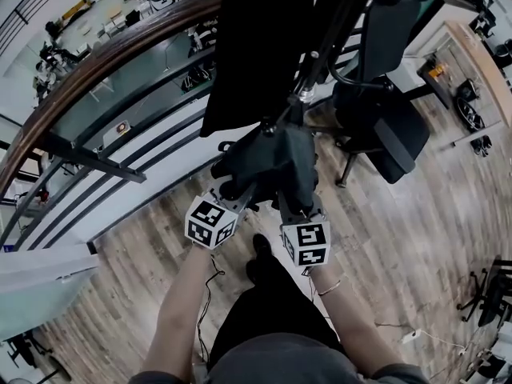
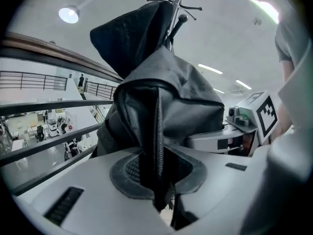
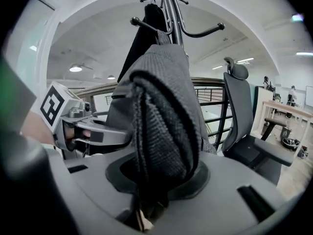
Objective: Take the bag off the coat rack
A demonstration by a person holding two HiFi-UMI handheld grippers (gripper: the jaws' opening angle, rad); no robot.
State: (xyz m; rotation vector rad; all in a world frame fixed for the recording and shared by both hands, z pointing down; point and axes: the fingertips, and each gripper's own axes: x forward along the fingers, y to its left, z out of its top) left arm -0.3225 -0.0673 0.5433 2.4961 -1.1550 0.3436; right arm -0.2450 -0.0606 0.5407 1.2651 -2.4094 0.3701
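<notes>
- Coat rack [image 3: 172, 13]: upright metal pole beside a railing [image 1: 120, 62], curved hooks fanned out at the top.
- Coat [image 1: 256, 46]: black, hung high on the rack, draped above and behind the bag.
- Chair [image 1: 384, 126]: black office chair just beside the rack, on the right-claw side, close enough to snag a swinging load.
- Bag [image 1: 272, 162]: dark grey fabric, hanging low against the pole with its top drawn up towards the hooks; not yet off. Which hook carries it cannot be made out.
- Handling, as a judgement: soft and limp, creasing wherever squeezed, probably light and near empty given how flat it folds. Not fragile, not slippery; woven cloth and a zip seam give good bite. Will sag and swing once freed.
- Where to hold: bunched cloth on both sides works for steadying, but a hold nearer the top loop would control it better. Lift up to clear the hook tip before drawing away.
- Left claw [image 2: 157, 180]: pinched on a fold of the bag along the zip edge.
- Right claw [image 3: 156, 180]: clamped on a thick wad of the bag's mesh-textured side, level with the left.
</notes>
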